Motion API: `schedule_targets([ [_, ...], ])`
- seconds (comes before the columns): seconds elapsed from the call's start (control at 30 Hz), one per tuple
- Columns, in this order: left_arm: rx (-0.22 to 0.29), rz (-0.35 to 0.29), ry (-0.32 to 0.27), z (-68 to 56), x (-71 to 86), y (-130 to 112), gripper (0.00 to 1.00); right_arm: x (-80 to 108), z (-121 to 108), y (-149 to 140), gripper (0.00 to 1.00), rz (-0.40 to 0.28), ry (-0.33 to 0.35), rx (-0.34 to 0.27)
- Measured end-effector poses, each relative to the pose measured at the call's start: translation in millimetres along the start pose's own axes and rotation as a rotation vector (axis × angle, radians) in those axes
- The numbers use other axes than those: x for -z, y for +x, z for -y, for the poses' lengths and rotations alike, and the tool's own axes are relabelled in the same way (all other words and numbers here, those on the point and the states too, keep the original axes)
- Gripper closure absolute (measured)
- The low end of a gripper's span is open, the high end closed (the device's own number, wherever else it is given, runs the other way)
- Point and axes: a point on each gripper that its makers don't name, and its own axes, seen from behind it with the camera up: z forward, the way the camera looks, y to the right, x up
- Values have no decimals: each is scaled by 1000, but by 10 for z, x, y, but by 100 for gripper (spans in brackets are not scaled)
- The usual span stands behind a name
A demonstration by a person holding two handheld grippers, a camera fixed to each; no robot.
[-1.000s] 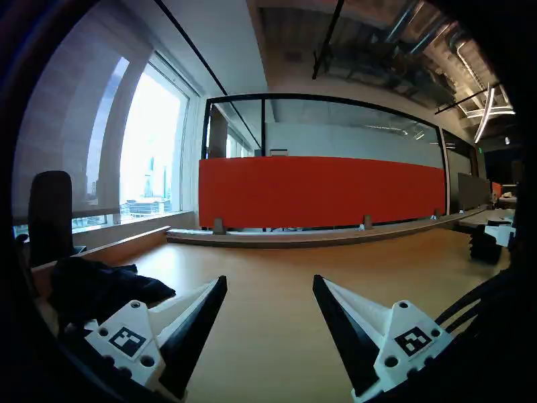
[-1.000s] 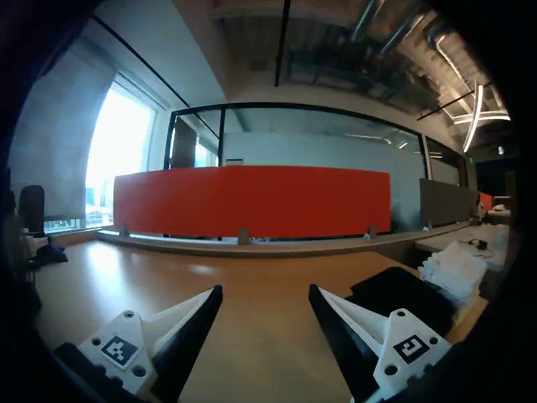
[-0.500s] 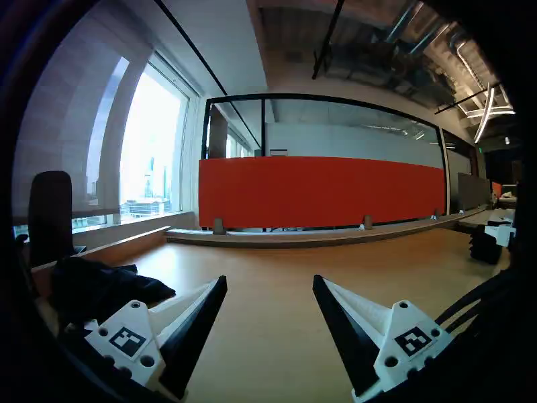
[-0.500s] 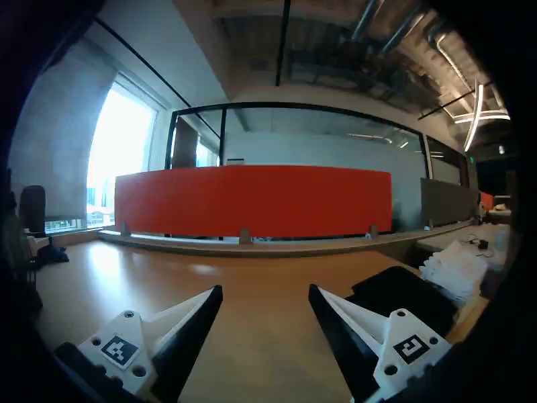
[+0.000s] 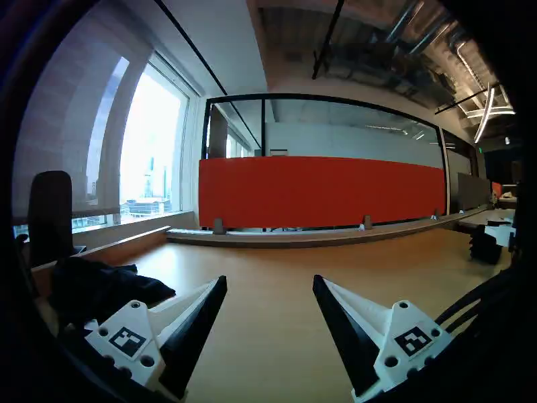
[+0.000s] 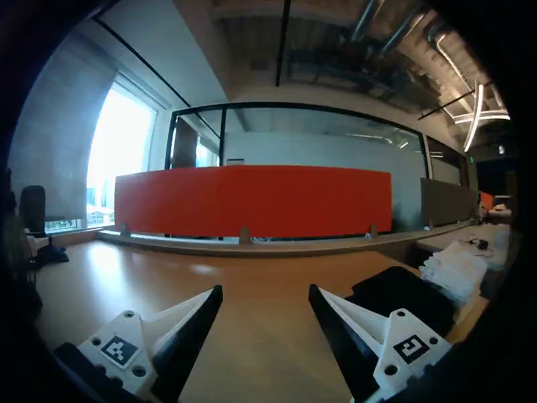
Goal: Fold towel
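Wooden desk (image 5: 288, 258), dark towel (image 5: 101, 285) near left tongs (image 5: 268, 278), right tongs (image 6: 265, 287), both spread wide, empty.

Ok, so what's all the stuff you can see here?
table: one, light wood, under both grippers
crumpled cloth: one, black, on the table, low left in the left gripper view
folded cloth: one, black, on the table, low right in the right gripper view
stack of cloths: one, white, just beyond the folded cloth
divider panel: one, orange-red, along the table's far edge
window: one, bright, left wall
chair: one, dark, by the window
left gripper: one, white and black, open, empty
right gripper: one, white and black, open, empty
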Motion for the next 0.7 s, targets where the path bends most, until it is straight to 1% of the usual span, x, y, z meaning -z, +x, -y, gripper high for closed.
schedule_targets([
  [0.7,0,2,0,7,25,42,5,-3,-3,2,1,0,0,0],
])
